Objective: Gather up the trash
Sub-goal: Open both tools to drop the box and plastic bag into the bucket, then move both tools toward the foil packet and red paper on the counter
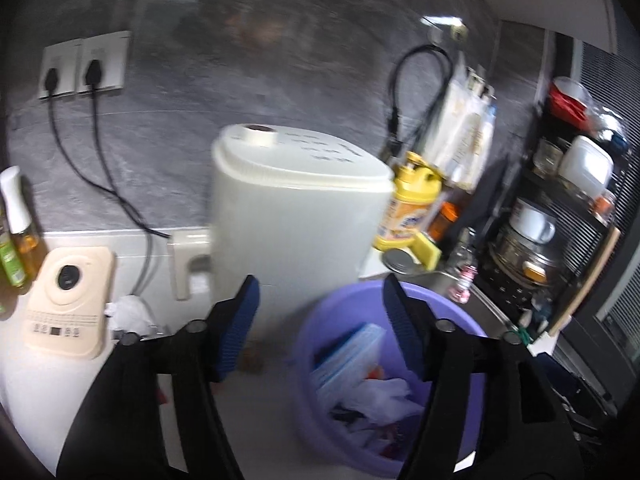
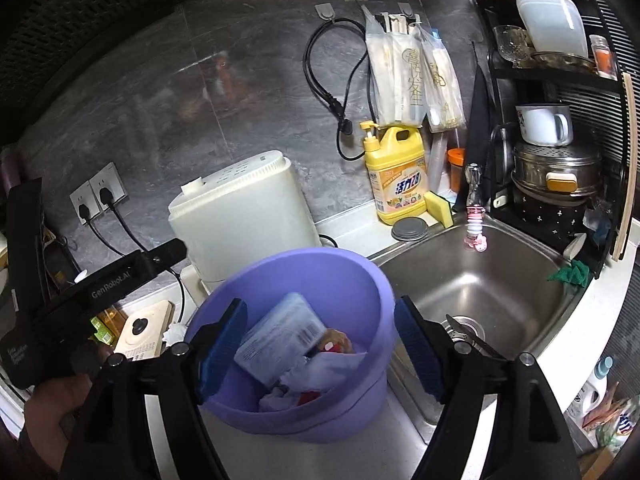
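Note:
A purple plastic basin point(image 2: 362, 280) stands on the counter beside the sink and holds trash: a clear wipes pack point(image 2: 280, 332), white crumpled wrappers point(image 2: 320, 372) and red scraps. It also shows in the left wrist view point(image 1: 316, 344). My right gripper point(image 2: 320, 344) is open and empty above the basin's near side. My left gripper point(image 1: 320, 328) is open and empty above the basin's left rim. A crumpled white tissue point(image 1: 128, 312) lies on the counter left of it, next to a small brown scrap point(image 1: 252, 356). The left gripper's body point(image 2: 92, 292) shows in the right wrist view.
A white appliance point(image 1: 296, 216) stands behind the basin, cords running to wall sockets point(image 1: 86, 64). A cream scale point(image 1: 68, 296) and bottles point(image 1: 16, 232) sit left. The steel sink point(image 2: 480, 280), yellow detergent point(image 2: 398, 176), sponge and a black dish rack point(image 2: 560, 168) are right.

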Demonstrator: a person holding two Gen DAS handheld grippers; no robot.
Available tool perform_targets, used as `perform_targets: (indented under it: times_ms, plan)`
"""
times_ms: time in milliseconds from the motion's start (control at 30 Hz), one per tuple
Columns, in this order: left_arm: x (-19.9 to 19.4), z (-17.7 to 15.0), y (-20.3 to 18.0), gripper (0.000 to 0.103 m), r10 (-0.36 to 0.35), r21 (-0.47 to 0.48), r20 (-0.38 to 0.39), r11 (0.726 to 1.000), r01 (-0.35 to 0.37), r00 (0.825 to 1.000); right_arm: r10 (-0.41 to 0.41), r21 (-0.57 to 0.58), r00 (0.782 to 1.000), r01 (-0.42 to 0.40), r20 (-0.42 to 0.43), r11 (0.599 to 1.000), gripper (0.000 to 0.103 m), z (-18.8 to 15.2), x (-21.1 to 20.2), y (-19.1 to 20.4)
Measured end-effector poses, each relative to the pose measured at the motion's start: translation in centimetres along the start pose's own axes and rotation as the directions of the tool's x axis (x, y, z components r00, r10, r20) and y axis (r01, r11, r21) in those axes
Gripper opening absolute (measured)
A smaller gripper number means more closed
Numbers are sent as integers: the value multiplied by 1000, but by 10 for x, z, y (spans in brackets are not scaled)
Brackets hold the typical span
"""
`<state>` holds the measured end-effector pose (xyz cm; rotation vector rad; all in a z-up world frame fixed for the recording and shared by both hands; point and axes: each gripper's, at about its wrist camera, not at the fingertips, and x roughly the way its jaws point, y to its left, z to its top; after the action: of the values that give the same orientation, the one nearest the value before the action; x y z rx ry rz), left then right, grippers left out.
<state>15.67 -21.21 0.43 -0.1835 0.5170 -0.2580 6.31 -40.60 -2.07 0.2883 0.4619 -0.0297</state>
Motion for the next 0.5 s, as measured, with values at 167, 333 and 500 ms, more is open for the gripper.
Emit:
perform_targets:
  times_ms: [167,333,500]
  plan:
    - [-12,2,24,79,44,-10,16,999,-44,999,29,-30,1000,-29,3,999,84,-2,1,20]
    - [-25,3,58,82,99,-42,31,994,-98,995,60,-63,998,-60,-1,996,88,-5,3,44]
    - [-37,-1,99,83,160,-94,23,983,-157,987,97,-101,995,-98,-15,990,89,-10,9,74]
